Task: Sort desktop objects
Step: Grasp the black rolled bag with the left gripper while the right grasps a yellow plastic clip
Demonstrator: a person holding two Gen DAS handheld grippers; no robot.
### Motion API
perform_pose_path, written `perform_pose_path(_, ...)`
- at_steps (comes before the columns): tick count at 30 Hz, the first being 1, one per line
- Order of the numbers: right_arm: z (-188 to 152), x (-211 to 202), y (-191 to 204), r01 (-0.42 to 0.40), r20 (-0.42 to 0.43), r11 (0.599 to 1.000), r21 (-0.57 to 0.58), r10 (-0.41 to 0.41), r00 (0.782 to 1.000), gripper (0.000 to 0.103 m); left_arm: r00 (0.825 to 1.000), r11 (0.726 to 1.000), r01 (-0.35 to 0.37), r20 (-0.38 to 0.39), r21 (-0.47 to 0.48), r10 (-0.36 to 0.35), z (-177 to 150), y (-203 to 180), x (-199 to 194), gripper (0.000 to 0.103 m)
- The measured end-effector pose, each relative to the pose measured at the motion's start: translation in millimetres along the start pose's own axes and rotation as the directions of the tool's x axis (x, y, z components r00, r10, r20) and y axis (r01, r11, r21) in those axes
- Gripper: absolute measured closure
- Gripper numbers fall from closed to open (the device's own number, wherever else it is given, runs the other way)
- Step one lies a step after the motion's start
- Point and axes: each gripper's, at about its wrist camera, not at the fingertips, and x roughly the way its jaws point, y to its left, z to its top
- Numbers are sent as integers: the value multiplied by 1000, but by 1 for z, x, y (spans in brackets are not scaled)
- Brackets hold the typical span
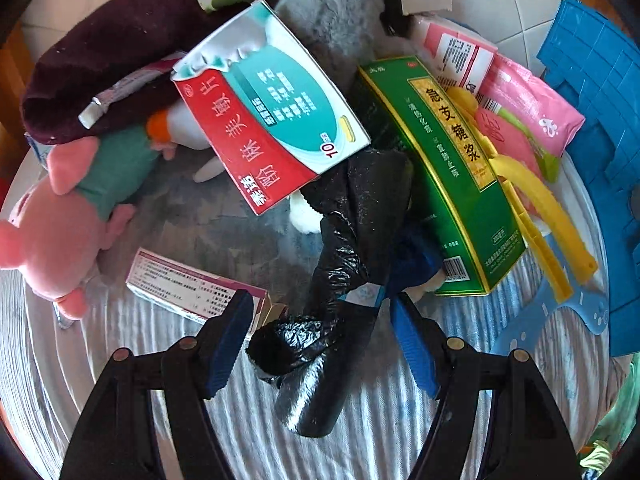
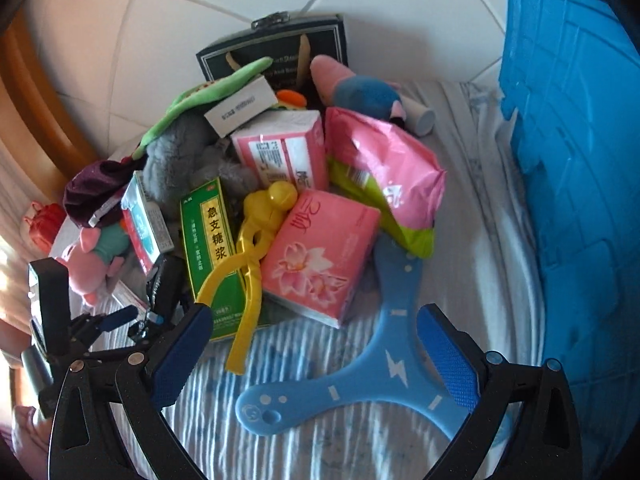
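In the left wrist view my left gripper (image 1: 320,306) hangs open over a crumpled black plastic bag roll (image 1: 332,320), which lies between its blue pads on the striped cloth. Behind it are a red and teal medicine box (image 1: 272,120) and a green medicine box (image 1: 440,184). In the right wrist view my right gripper (image 2: 314,316) stands open over a flat blue boomerang (image 2: 384,364). Just beyond lie a pink tissue pack (image 2: 320,252), yellow plastic tongs (image 2: 256,248) and a pink wipes bag (image 2: 384,176).
A blue plastic crate (image 2: 580,160) stands along the right side. A pink pig plush (image 1: 52,236), a maroon cloth (image 1: 112,52), a grey plush (image 1: 332,12) and a purple-edged box (image 1: 192,284) crowd the left. A dark gift bag (image 2: 280,48) leans at the back.
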Motion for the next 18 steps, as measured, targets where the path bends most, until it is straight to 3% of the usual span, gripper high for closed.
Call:
perform_pose_path(4, 10, 34, 16, -72, -96, 997, 25, 74, 993, 0, 1000, 1000, 19, -1, 19, -19, 5, 1, 6, 50)
perform_pose_path(5, 12, 43, 20, -79, -118, 997, 23, 81, 990, 0, 999, 999, 44, -7, 12, -44, 6, 1, 7, 59)
perform_pose_path(7, 15, 59, 30, -90, -154, 996, 7, 90, 984, 7, 997, 998, 69, -22, -6, -69, 9, 2, 11, 65)
perform_pose_path(9, 15, 74, 35, -93, -194, 996, 0, 91, 977, 47, 998, 998, 62, -17, 6, -62, 9, 0, 11, 66)
perform_pose_path(11, 13, 83, 37, -124, -235, 992, 15, 124, 964, 68, 998, 998, 56, -12, -2, -56, 7, -1, 10, 66)
perform_pose_path(14, 8, 75, 38, -95, -225, 995, -41, 84, 971, 88, 997, 997, 67, -25, -36, -68, 1, 1, 7, 68)
perform_pose_path(18, -15, 65, 24, -90, -267, 995, -44, 75, 961, 93, 997, 996, 68, -31, -57, -70, -11, -1, -2, 72)
